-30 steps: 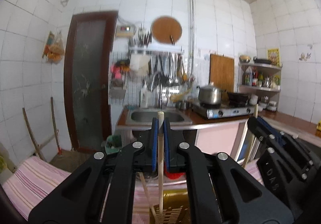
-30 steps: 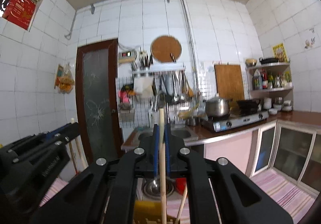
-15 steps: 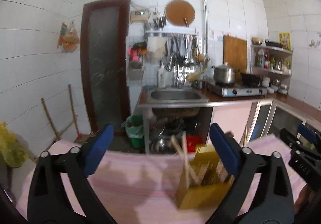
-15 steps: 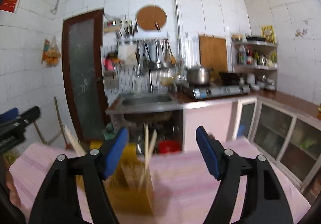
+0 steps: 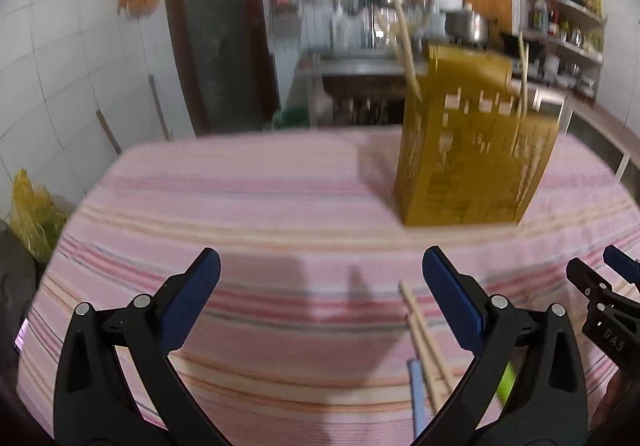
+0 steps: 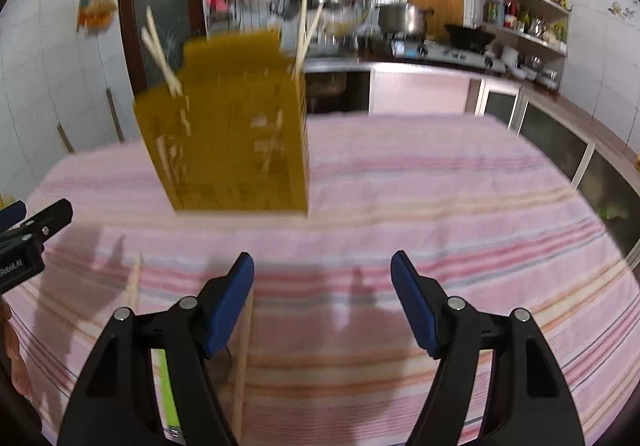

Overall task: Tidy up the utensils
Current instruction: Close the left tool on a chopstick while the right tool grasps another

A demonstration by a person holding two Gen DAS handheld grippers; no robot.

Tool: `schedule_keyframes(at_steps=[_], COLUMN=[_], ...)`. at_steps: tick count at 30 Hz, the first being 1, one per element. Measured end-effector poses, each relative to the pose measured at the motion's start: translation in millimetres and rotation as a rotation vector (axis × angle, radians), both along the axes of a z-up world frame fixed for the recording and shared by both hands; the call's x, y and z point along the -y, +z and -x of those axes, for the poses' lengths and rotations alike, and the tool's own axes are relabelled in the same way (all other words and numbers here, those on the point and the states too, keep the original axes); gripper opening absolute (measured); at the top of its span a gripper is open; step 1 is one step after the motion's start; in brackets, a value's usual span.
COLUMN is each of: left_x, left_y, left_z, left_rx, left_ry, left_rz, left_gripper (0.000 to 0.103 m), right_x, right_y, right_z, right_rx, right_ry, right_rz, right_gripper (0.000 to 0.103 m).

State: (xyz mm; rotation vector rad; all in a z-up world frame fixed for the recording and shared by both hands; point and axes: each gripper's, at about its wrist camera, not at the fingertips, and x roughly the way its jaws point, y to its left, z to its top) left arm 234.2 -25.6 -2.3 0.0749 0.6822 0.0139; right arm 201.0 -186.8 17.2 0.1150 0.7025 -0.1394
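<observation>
A yellow utensil holder (image 5: 472, 150) stands on the pink striped tablecloth, with wooden chopsticks (image 5: 406, 38) sticking out of it; it also shows in the right wrist view (image 6: 232, 130). My left gripper (image 5: 320, 286) is open and empty above the cloth. A pair of wooden chopsticks (image 5: 424, 338), a blue utensil (image 5: 416, 394) and a green one (image 5: 506, 386) lie by its right finger. My right gripper (image 6: 322, 286) is open and empty. A chopstick (image 6: 242, 366) and a green utensil (image 6: 166, 390) lie under its left finger. Another chopstick (image 6: 134, 280) lies further left.
The table (image 6: 460, 186) is covered by the striped cloth. Behind it are a sink counter (image 5: 360, 64), a stove with a pot (image 6: 404, 20), shelves (image 6: 528, 22) and a dark door (image 5: 216, 30). A yellow bag (image 5: 30, 214) sits at the left.
Both grippers were shut on chopsticks above the holder, then opened and let them drop in. Both have since tilted down and pulled back toward the utensils lying on the cloth.
</observation>
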Motion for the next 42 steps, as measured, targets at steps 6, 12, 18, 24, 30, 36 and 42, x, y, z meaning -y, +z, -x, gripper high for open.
schedule_keyframes(at_steps=[6, 12, 18, 24, 30, 36, 42], left_x=[9, 22, 17, 17, 23, 39, 51], left_y=[-36, -43, -52, -55, -59, -57, -54], left_z=[-7, -7, -3, -2, 0, 7, 3], left_rx=[-0.079, -0.117, -0.174, -0.194, -0.226, -0.229, -0.264], left_ry=[-0.022, -0.065, -0.063, -0.064, -0.087, -0.128, -0.194], left_rz=[-0.035, -0.029, -0.017, -0.013, -0.008, -0.011, 0.01], left_gripper=[0.098, 0.098, 0.098, 0.096, 0.084, 0.054, 0.016], right_x=[-12, -29, -32, -27, -29, -28, -29], right_y=[-18, -32, -33, -34, -33, -32, -32], right_z=[-14, -17, -2, 9, 9, 7, 1], right_rx=[-0.068, -0.157, -0.161, -0.163, -0.167, -0.164, -0.175], right_ry=[0.038, 0.064, 0.073, 0.066, 0.072, 0.09, 0.082], right_rz=[0.017, 0.045, 0.055, 0.025, 0.037, 0.017, -0.006], right_gripper=[0.07, 0.052, 0.044, 0.042, 0.038, 0.022, 0.012])
